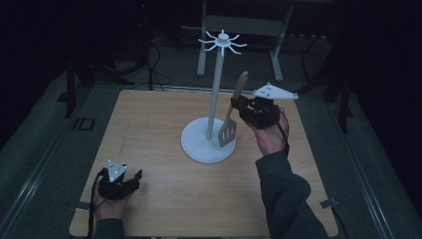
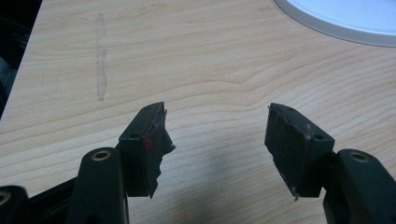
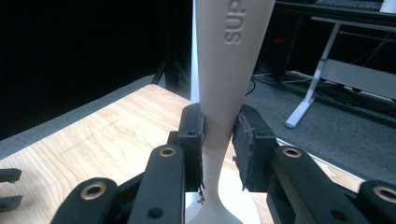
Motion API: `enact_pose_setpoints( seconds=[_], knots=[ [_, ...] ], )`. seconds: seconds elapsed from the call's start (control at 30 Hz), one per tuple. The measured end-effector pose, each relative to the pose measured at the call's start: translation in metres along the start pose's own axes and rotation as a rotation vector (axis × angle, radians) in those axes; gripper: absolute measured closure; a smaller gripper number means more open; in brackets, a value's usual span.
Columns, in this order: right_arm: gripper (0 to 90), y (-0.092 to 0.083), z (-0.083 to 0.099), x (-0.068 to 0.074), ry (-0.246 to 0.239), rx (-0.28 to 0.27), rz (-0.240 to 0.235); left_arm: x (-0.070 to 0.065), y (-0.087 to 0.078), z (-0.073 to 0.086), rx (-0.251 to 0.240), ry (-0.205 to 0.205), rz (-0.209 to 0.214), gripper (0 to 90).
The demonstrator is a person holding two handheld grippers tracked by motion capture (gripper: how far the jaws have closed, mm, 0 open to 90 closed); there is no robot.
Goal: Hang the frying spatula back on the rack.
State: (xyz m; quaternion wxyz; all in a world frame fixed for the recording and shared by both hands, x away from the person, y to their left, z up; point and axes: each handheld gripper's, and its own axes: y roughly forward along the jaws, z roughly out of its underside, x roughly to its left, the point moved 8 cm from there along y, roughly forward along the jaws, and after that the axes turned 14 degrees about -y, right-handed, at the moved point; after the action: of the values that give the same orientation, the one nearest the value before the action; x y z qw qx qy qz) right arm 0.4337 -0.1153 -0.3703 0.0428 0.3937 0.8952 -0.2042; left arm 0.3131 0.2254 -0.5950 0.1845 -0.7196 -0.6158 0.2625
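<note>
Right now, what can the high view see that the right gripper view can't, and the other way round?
The high view alone takes in the stand's hooked top, its round base and the spatula's slotted blade. The right gripper view alone gives the raised lettering on the handle and the pads pressing its sides. Both share the spatula, held upright in the right gripper, the wooden table and the left gripper.

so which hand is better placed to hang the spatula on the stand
Right. The right gripper is already shut on the spatula, holding it upright beside the stand, below the hooks. The left gripper rests open and empty near the table's front edge.
</note>
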Motion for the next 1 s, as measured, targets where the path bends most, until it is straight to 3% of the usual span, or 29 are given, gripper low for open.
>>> enact_pose_setpoints(
  seconds=[1.0],
  knots=[
    [73.7, 0.000, -0.025, -0.010, -0.009, -0.009, 0.002, 0.001, 0.000, 0.000, -0.003, -0.005, -0.004, 38.1]
  ],
)
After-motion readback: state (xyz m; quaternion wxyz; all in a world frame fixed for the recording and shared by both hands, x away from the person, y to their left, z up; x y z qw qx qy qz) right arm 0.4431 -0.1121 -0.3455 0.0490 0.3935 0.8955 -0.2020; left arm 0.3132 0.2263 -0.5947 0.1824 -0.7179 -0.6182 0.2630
